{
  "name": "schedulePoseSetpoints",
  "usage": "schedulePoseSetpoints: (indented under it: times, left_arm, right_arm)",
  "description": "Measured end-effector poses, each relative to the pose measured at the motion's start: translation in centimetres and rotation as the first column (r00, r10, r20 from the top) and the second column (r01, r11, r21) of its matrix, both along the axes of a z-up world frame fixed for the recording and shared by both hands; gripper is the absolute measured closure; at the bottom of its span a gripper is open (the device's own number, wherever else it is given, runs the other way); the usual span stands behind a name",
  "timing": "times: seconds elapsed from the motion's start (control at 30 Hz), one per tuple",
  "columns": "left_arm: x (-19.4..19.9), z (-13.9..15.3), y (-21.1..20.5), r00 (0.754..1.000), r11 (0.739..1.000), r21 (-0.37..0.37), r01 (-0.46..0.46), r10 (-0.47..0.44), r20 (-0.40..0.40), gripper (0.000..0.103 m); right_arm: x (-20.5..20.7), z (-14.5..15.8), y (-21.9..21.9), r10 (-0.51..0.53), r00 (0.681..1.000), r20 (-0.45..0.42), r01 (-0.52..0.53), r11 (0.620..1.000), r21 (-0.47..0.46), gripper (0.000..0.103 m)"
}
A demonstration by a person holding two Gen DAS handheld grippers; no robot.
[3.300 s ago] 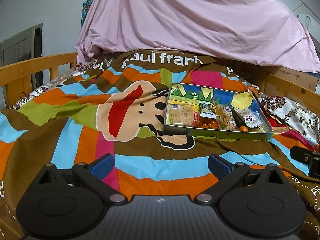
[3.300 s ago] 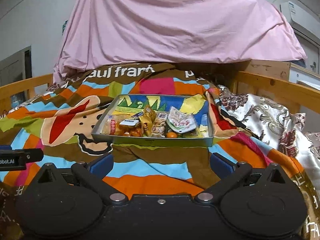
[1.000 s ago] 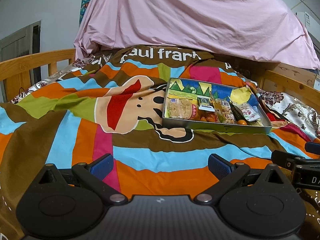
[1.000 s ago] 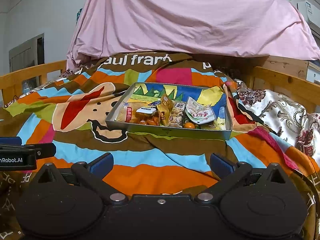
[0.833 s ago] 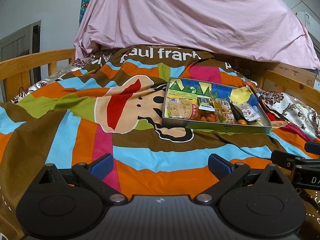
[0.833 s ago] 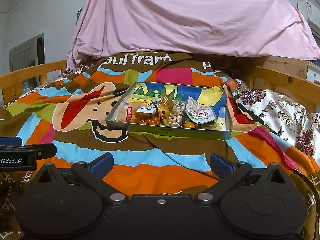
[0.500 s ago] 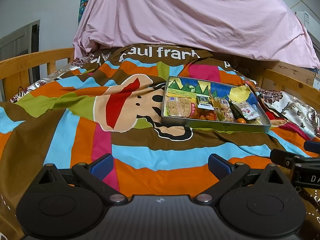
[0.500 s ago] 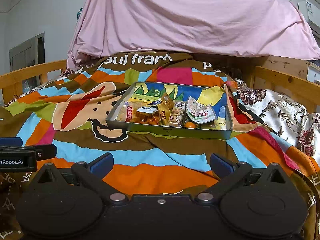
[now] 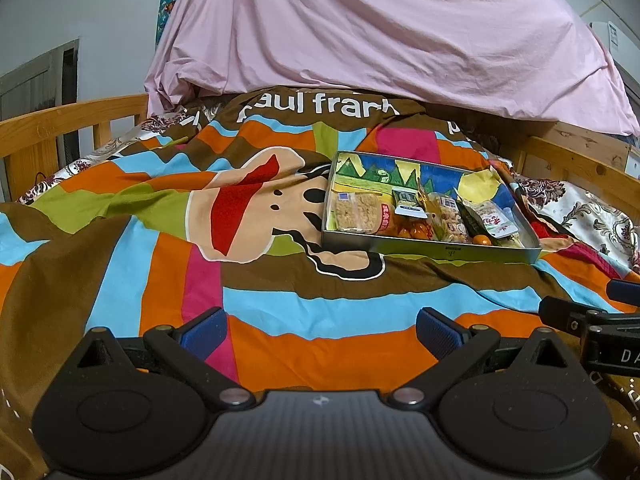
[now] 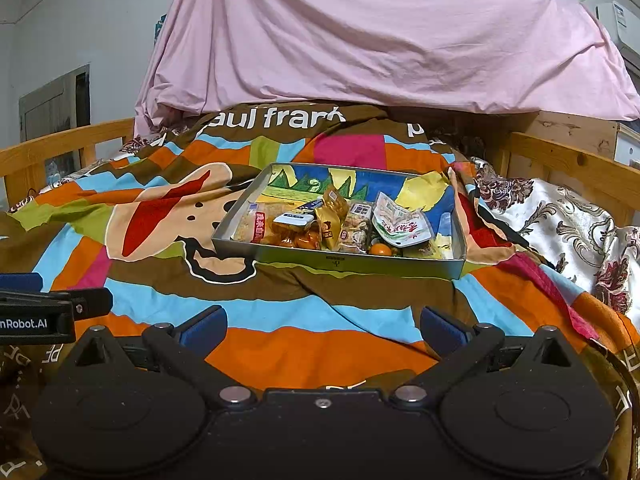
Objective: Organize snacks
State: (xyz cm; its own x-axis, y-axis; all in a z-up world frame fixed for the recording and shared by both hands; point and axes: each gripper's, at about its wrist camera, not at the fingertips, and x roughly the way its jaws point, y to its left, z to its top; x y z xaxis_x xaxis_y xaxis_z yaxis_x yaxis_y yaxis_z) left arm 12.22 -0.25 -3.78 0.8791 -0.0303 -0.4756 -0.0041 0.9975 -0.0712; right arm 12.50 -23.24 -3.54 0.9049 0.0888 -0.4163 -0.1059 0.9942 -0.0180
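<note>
Both hand-held grippers, left hand-held gripper (image 9: 320, 326) and right hand-held gripper (image 10: 322, 326), gape wide, empty. Snack packets (image 10: 400, 226) in the tin tray (image 10: 352, 261) at 12 o'clock: light, crinkly, slippery. Pinch a sealed edge.

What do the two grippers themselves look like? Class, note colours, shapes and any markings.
Both are matt black, with two round discs at the base and angled linkage arms ending in blue pads. The left gripper has a ribbed grey centre plate; its side reads "nRobot.AI" in white. The right gripper shows white letters "DA". No cables or sleeves are visible.
</note>
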Motion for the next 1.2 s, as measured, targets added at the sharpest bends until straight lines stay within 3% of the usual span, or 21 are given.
schedulePoseSetpoints:
  times: [0.23, 0.4, 1.2]
  left_arm:
    - [-0.18, 0.44, -0.25, 1.0, 0.999, 0.043, -0.023, 0.022, 0.017, 0.0]
    - [-0.07, 0.4, 0.12, 1.0, 1.0, 0.017, -0.025, 0.025, 0.002, 0.0]
    - [-0.11, 0.41, 0.43, 0.999, 0.999, 0.036, -0.032, 0.032, 0.008, 0.0]
  right_arm:
    - [-0.01, 0.01, 0.05, 0.001, 1.0, -0.001, -0.001, 1.0, -0.002, 0.001]
    - [0.01, 0.07, 0.02, 0.001, 1.0, -0.002, -0.001, 1.0, -0.002, 0.001]
    - [-0.02, -0.14, 0.28, 0.002, 1.0, -0.006, -0.002, 1.0, -0.004, 0.001]
